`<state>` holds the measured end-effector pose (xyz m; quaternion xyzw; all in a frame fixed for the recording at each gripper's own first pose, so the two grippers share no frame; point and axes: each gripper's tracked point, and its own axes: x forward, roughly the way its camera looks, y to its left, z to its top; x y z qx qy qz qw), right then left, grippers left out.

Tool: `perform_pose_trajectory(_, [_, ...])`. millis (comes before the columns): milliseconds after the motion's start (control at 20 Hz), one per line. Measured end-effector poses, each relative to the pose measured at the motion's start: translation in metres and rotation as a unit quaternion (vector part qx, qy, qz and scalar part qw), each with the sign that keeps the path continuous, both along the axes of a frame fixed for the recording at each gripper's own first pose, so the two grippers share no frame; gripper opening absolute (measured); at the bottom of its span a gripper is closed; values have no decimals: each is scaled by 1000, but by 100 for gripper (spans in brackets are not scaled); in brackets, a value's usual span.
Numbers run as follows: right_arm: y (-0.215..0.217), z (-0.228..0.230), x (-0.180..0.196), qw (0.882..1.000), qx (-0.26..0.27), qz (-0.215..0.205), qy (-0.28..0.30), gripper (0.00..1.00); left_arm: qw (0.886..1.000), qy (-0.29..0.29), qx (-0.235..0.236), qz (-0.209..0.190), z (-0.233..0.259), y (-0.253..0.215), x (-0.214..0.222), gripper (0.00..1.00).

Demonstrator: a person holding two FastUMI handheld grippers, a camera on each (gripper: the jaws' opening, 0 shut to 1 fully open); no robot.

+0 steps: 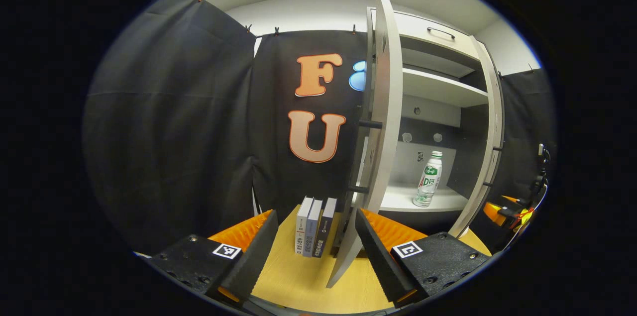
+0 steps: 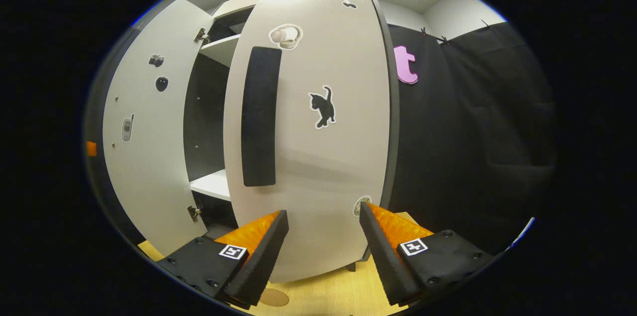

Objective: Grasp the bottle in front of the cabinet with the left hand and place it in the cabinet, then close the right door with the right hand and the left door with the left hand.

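A: where's the bottle [image 1: 428, 179] sitting?
B: standing upright on the cabinet's lower shelf [image 1: 418, 200], both doors hanging ajar. Left gripper [image 1: 317, 244] and right gripper [image 2: 322, 249] are gaping apart, holding nothing.

— What is the left gripper [image 1: 313, 244] showing of itself?
— Two wedge-shaped fingers [image 1: 254, 251] on black blocks studded with dark screws, each block wearing a small square black-and-white marker.
— And the right gripper [image 2: 323, 249]?
— It is showing the same build: ribbed finger [image 2: 388, 251] backs, screws, one marker per block.
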<state>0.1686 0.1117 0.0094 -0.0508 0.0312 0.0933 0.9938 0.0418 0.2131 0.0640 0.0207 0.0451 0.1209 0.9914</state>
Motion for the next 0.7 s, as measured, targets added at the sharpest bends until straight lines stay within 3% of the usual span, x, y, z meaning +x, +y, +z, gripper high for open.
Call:
perform_pose_trajectory(350, [-12, 18, -21, 1000, -11, 6, 15, 95, 1000, 11, -10, 4, -21, 18, 27, 96])
perform_pose_trajectory(700, [-30, 50, -44, 1000, -13, -1, -9, 96, 999, 28, -19, 0, -42, 22, 47, 96])
